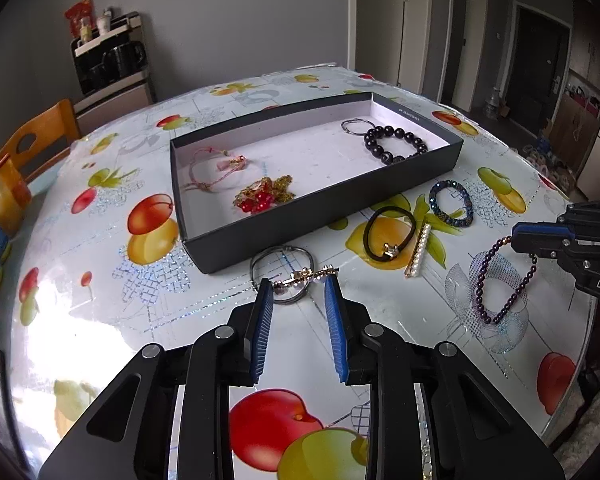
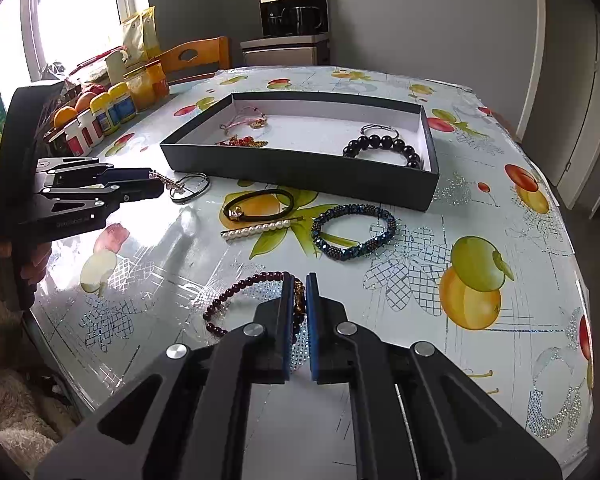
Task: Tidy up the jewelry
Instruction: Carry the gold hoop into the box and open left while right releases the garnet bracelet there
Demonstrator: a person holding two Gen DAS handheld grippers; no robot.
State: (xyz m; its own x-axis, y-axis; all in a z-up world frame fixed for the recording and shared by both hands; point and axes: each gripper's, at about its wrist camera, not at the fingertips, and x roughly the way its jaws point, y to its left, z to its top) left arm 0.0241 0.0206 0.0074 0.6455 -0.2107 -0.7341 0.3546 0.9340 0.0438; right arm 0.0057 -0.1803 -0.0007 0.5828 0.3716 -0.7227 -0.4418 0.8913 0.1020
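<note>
Open tabletop (image 2: 480,184) right of the box (image 2: 300,174); bottles (image 2: 112,110) crowd its left.

Daylight pours in from the window (image 2: 72,12), blown out white. Glare streaks the glossy tablecloth (image 1: 80,312). Edges bend fisheye-style, corners go dark.

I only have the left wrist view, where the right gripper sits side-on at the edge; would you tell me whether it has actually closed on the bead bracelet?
Observer: Yes. The right wrist view shows the right gripper shut on a gold charm strung on the dark bead bracelet.
Operator: Thank you. Is the loop off the table?
Observer: It seems not. The beads appear to lie on the tablecloth beside the gripper.
</note>
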